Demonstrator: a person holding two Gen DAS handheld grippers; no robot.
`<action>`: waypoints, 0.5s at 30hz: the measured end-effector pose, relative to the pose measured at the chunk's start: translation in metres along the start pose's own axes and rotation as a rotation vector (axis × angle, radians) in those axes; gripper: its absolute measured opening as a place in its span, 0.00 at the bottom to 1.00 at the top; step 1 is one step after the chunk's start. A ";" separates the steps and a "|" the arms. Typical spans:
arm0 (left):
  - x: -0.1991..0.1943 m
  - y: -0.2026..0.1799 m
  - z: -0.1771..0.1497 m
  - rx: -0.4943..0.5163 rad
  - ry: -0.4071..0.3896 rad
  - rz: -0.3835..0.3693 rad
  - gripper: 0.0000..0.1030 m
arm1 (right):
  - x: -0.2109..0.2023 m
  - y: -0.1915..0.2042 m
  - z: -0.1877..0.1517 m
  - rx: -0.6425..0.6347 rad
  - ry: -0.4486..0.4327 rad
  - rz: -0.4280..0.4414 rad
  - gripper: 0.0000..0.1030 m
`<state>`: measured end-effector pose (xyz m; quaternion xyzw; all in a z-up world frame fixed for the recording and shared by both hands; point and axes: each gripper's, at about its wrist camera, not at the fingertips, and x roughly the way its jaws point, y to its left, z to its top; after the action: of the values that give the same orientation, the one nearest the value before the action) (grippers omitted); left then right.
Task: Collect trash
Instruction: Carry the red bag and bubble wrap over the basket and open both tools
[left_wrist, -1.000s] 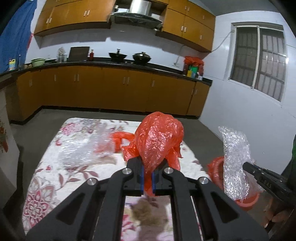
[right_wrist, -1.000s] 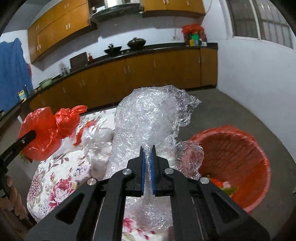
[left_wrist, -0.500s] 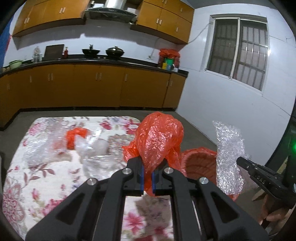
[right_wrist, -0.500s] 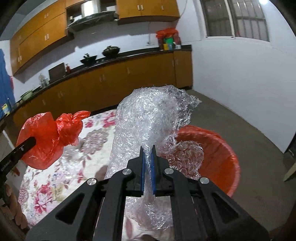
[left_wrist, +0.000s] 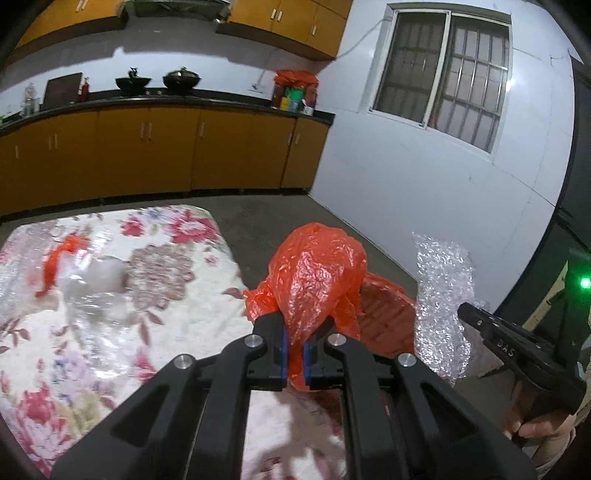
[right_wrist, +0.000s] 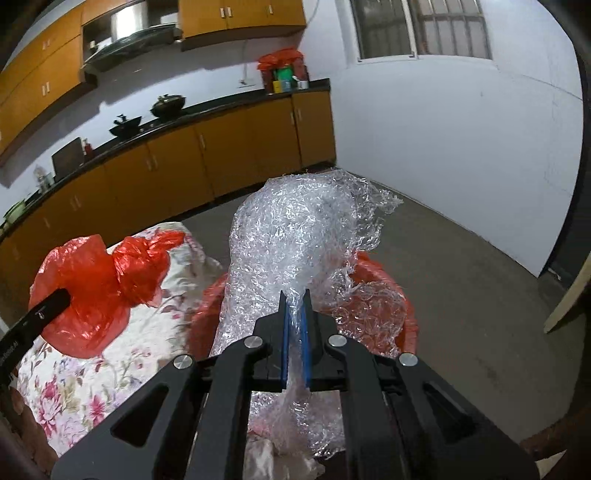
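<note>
My left gripper (left_wrist: 294, 341) is shut on a crumpled red plastic bag (left_wrist: 317, 280) and holds it in the air past the table's right edge, over the red trash basket (left_wrist: 388, 317). My right gripper (right_wrist: 295, 325) is shut on a wad of clear bubble wrap (right_wrist: 295, 236) and holds it above the same basket (right_wrist: 384, 295). The red bag (right_wrist: 88, 295) and the left gripper's finger (right_wrist: 33, 317) show at the left of the right wrist view. The bubble wrap (left_wrist: 443, 306) and the right gripper (left_wrist: 517, 347) show at the right of the left wrist view.
A table with a floral cloth (left_wrist: 177, 258) stands to the left of the basket. On it lie clear plastic wrap (left_wrist: 92, 280) and a red scrap (left_wrist: 59, 258). Orange kitchen cabinets (left_wrist: 147, 155) line the far wall. Bare concrete floor (right_wrist: 461, 280) lies to the right.
Both grippers have swung to the right with their loads, from over the table to above the red basket. The table has slid to the left in both views.
</note>
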<state>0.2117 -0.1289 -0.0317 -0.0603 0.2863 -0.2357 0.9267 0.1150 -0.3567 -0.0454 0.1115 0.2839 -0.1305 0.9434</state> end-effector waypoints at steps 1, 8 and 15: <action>0.004 -0.003 0.000 0.001 0.006 -0.006 0.07 | 0.002 -0.003 0.001 0.005 0.001 -0.005 0.06; 0.036 -0.022 -0.007 0.005 0.044 -0.059 0.07 | 0.011 -0.013 0.002 0.039 0.006 -0.026 0.06; 0.062 -0.032 -0.013 0.004 0.082 -0.080 0.08 | 0.018 -0.016 0.001 0.068 0.004 -0.036 0.06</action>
<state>0.2363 -0.1865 -0.0654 -0.0601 0.3210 -0.2755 0.9041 0.1249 -0.3751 -0.0566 0.1384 0.2830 -0.1570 0.9360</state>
